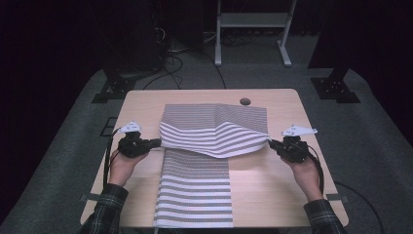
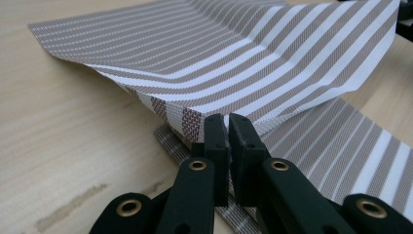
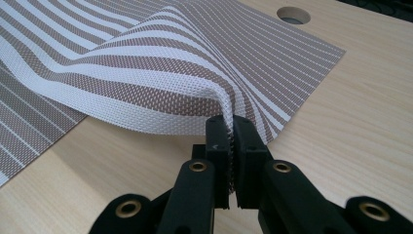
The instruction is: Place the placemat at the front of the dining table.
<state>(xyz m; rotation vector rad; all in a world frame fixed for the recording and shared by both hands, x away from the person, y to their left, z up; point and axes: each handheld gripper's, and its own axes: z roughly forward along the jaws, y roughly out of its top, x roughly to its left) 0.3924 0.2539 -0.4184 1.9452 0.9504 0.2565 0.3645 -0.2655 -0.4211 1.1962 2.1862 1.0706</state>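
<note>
A brown-and-white striped woven mat (image 1: 214, 131) lies across the back half of the wooden table (image 1: 272, 195). Its near edge is raised off the table, while its far edge rests flat. My left gripper (image 1: 158, 142) is shut on the mat's near left corner (image 2: 195, 117), with the jaws (image 2: 228, 124) pinching the cloth. My right gripper (image 1: 270, 143) is shut on the near right corner (image 3: 229, 105), and the weave shows between its pads (image 3: 230, 126). A second striped mat (image 1: 195, 195) lies flat lengthwise at the front middle, partly under the raised one (image 2: 350, 151).
A round cable hole (image 1: 245, 102) sits in the table near its back edge, just beyond the mat (image 3: 292, 14). Bare wood lies left and right of the mats. Behind the table are cables on the floor, a white frame (image 1: 253, 29) and black stands.
</note>
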